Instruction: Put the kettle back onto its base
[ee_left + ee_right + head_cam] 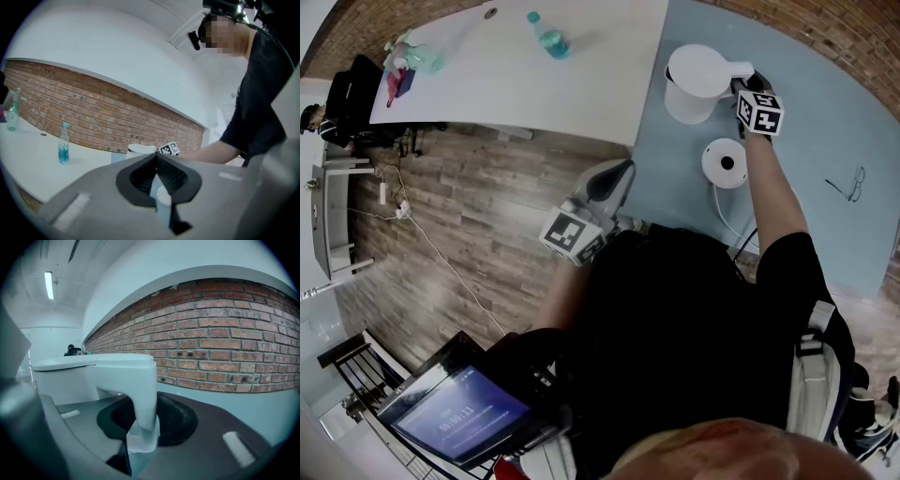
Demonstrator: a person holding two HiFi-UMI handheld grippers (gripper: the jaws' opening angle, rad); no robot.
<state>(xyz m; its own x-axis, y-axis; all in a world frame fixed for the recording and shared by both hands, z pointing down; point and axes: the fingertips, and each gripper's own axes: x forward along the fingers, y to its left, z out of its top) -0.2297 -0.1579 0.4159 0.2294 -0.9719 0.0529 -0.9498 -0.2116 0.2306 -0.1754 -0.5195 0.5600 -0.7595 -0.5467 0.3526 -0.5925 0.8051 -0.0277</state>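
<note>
Head view: white lidded kettle (698,84)

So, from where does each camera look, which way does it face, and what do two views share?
Head view: on the person's head, looking steeply down at the blue table, kettle and base; chest and arms show.
Left gripper view: on the left gripper, facing level across the white table to the brick wall; its shut jaws and the person's right arm show.
Right gripper view: on the right gripper, facing the kettle's handle, gripped between its jaws.
Shared: all three show the kettle.
</note>
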